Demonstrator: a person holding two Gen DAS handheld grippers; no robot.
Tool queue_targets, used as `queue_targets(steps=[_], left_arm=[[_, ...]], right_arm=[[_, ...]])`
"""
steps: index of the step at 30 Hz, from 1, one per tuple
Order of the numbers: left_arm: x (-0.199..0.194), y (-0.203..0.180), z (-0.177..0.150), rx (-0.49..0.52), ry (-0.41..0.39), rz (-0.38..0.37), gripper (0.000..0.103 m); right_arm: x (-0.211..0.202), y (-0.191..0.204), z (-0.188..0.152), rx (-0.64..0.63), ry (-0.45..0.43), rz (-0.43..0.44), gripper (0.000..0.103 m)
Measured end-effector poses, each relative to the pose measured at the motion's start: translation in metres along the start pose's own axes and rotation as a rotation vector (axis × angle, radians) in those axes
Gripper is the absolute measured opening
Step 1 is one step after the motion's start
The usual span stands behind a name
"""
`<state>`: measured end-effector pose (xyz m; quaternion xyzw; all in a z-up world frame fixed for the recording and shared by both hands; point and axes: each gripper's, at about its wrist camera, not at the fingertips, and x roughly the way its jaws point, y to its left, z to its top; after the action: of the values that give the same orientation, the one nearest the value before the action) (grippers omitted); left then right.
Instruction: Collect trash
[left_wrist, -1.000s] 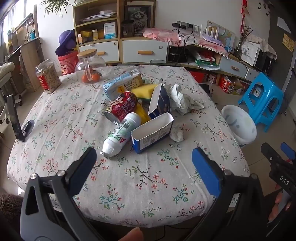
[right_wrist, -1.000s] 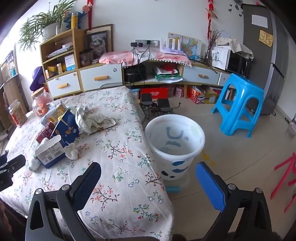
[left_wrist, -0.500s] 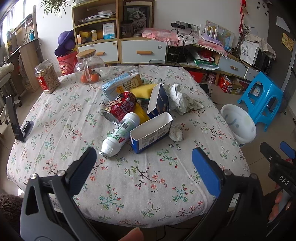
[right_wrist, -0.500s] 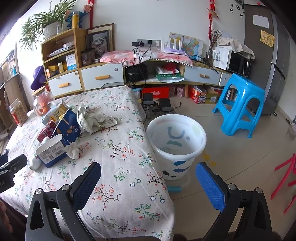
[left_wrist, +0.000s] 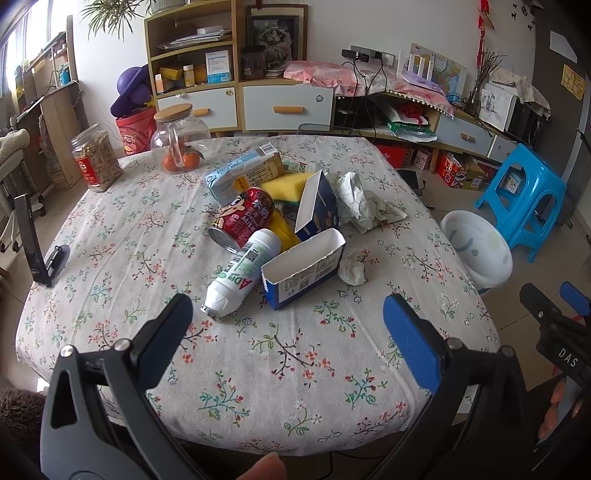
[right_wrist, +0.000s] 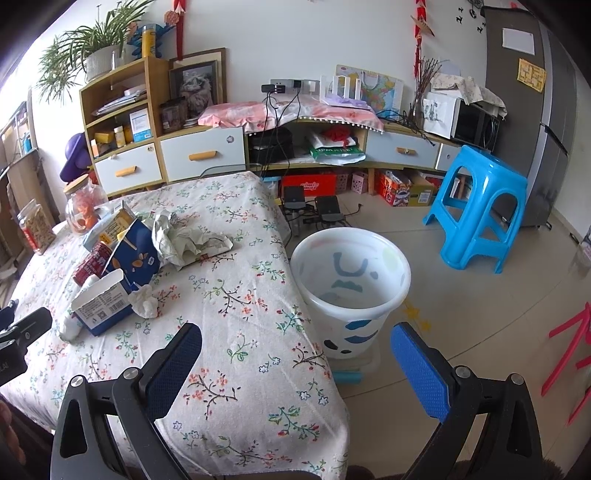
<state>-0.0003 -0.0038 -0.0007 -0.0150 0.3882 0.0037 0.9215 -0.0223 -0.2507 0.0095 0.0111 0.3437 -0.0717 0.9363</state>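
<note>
Floral-cloth surface (left_wrist: 295, 369) carries trash pile mid-surface: blue carton (left_wrist: 303, 273), red milk can (left_wrist: 245, 218), white bottle (left_wrist: 243, 271), crumpled tissue (left_wrist: 352, 269). White bin (right_wrist: 351, 291) on floor beside surface. Left tool (left_wrist: 288, 332) and right tool (right_wrist: 295, 362) both open, empty.

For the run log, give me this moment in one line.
left gripper: open, empty | right gripper: open, empty | trash pile: on table | bin: empty

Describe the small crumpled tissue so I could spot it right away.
Start at the table with the flowered cloth and find the trash pile at its middle. The small tissue wad lies by the open blue-and-white carton, on the bin side, far smaller than the big crumpled paper behind.
</note>
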Motion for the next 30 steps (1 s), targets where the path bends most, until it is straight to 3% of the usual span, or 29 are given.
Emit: queue_targets(steps=[30], left_arm=[[-0.0019, -0.003, -0.0007, 0.005, -0.006, 0.003, 0.102]], right_arm=[[0.0009, -0.0022, 0.0004, 0.012, 0.003, -0.002, 0.103]])
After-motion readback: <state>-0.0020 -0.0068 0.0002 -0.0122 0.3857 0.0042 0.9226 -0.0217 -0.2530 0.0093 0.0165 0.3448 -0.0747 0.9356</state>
